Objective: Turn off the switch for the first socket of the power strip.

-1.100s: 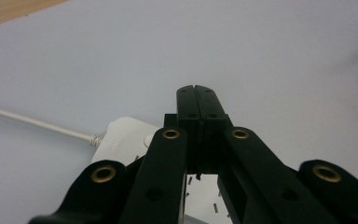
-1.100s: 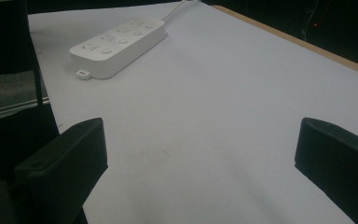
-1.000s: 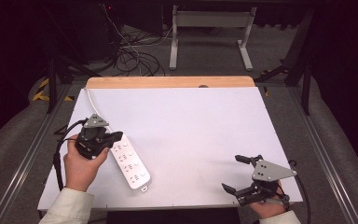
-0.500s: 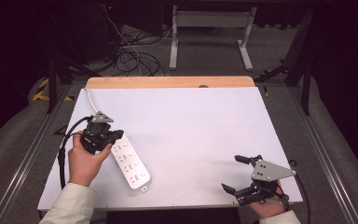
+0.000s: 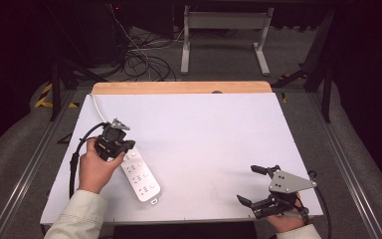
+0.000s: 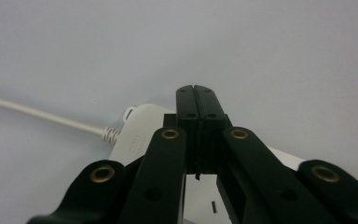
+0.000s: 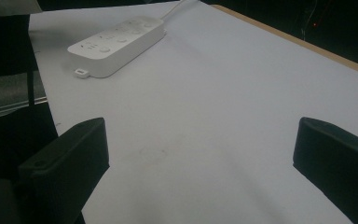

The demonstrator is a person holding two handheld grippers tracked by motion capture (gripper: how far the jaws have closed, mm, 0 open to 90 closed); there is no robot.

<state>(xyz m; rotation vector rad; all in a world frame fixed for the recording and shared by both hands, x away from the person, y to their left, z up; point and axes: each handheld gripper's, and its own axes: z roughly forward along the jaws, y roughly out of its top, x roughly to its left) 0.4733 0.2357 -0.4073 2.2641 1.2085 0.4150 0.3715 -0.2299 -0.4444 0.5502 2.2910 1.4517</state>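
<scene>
The power strip (image 5: 139, 172) lies on the left half of the white desk (image 5: 214, 134), its long axis running diagonally from the cord (image 5: 96, 107) end at the far left toward the near edge. The left gripper (image 5: 113, 144) sits right over that cord end, and in the left gripper view its fingers are pressed flat together with nothing between them, tips poking just past the strip's end. Over at the near right corner the right gripper (image 5: 258, 186) rests well apart from the strip, fingers spread wide and empty, aimed across at it. The left hand is clearly nearer; I'd guess it makes the next move.
</scene>
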